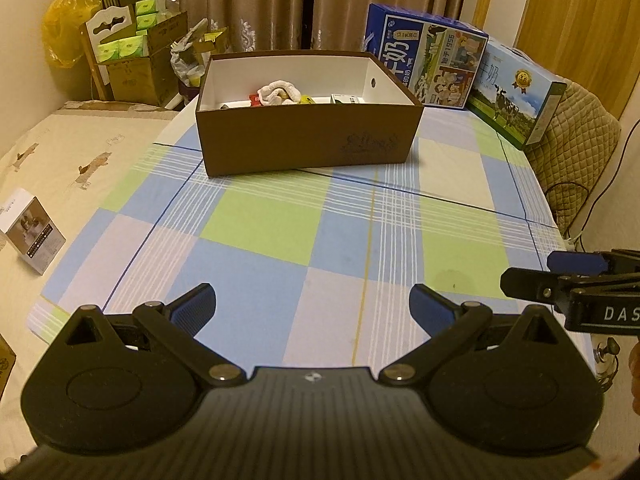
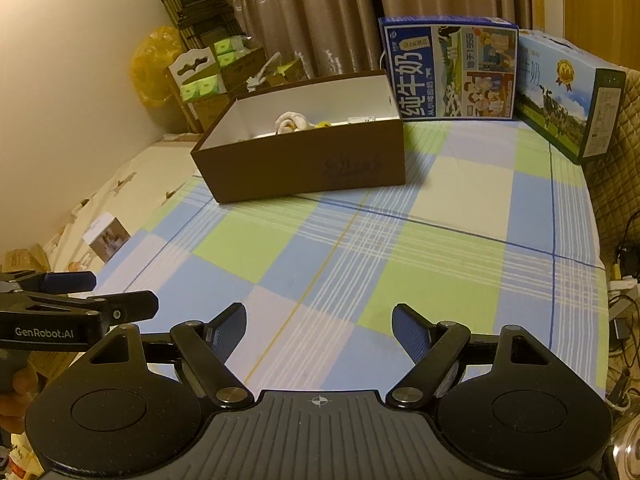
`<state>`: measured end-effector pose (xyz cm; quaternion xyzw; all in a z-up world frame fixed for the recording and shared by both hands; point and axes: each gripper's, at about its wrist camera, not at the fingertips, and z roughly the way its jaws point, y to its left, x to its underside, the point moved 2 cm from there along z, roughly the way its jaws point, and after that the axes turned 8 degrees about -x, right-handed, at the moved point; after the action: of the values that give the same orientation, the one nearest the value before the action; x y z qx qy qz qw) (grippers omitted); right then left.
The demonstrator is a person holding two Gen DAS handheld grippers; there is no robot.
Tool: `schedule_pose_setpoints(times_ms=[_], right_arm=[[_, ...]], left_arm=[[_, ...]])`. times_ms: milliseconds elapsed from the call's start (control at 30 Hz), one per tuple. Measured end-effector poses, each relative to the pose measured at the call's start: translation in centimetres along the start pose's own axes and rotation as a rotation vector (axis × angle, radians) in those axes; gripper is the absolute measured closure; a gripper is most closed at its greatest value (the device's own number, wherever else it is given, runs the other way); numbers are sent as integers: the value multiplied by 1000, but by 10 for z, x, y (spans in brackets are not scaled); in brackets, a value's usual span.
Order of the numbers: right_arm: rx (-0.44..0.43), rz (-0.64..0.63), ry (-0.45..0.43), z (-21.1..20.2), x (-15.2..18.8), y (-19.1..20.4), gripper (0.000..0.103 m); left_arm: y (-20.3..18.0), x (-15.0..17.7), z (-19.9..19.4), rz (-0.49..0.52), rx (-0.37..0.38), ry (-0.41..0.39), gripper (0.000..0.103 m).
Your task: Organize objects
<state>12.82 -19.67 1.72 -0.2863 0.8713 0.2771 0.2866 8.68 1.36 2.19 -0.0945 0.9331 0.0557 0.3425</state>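
Observation:
A brown shoe box (image 1: 308, 136) (image 2: 308, 160) with a white inside stands at the far side of the checked tablecloth (image 1: 280, 232) (image 2: 400, 248). Inside it lie a cream cloth bundle (image 1: 278, 93) (image 2: 290, 122), a yellow item (image 1: 307, 99) (image 2: 322, 123), a red item (image 1: 253, 98) and a small white carton (image 1: 347, 99). My left gripper (image 1: 313, 306) hovers open over the near edge of the cloth, nothing between its fingers. My right gripper (image 2: 319, 325) is open and empty too, beside the left one. Each gripper shows at the edge of the other's view.
Two milk cartons, a blue one (image 1: 424, 60) (image 2: 448, 68) and a pale one (image 1: 516, 92) (image 2: 568, 92), stand behind the box at the right. A small white box (image 1: 34, 236) (image 2: 107, 238) sits on the cream sheet at left. Cardboard boxes with green packs (image 1: 132, 44) stand in the corner.

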Motion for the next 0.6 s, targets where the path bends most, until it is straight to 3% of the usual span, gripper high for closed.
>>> schedule_pose_setpoints(times_ms=[600], right_arm=[[-4,1,9,3,5,3,26]], left_arm=[[4,4,0,-12,-15,8,1]])
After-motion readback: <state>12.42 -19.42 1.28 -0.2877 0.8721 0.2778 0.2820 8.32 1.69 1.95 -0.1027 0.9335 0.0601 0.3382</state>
